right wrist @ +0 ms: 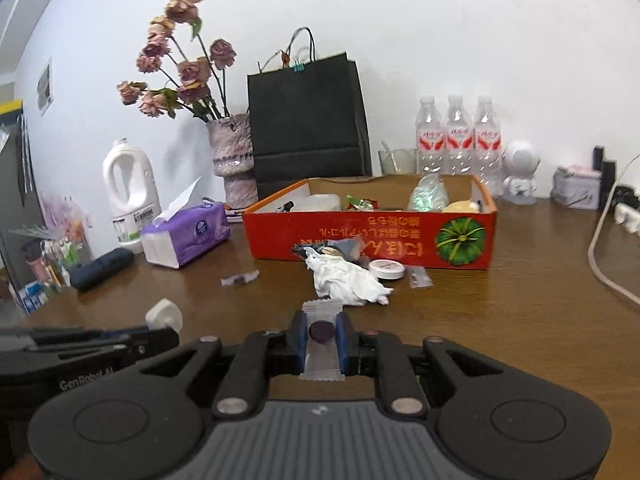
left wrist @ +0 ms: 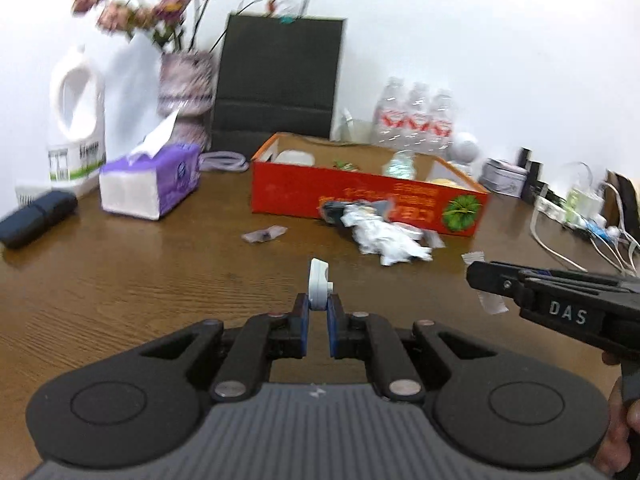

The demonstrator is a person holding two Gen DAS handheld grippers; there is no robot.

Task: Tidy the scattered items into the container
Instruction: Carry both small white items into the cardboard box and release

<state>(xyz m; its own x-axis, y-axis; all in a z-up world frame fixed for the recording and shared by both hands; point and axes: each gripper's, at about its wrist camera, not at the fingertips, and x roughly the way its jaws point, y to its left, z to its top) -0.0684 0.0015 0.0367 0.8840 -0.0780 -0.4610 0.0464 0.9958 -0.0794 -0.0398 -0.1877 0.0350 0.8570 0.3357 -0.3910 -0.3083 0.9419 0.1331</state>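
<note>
In the red box (right wrist: pixel 372 236), contents blur; each hand-held gripper clamps something small.

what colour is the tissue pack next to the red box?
Purple with white ends; the tissue pack shows sharpest in the right wrist view.

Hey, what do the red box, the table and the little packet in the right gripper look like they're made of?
Red box: likely cardboard, printed glossy red outside, plain brown inside walls and edges.
Table: wood or wood-look laminate, brown with visible grain and a slight sheen.
Little packet: clear plastic film, see-through with crimped serrated ends, a dark round piece inside; the right gripper is shut on it.
</note>
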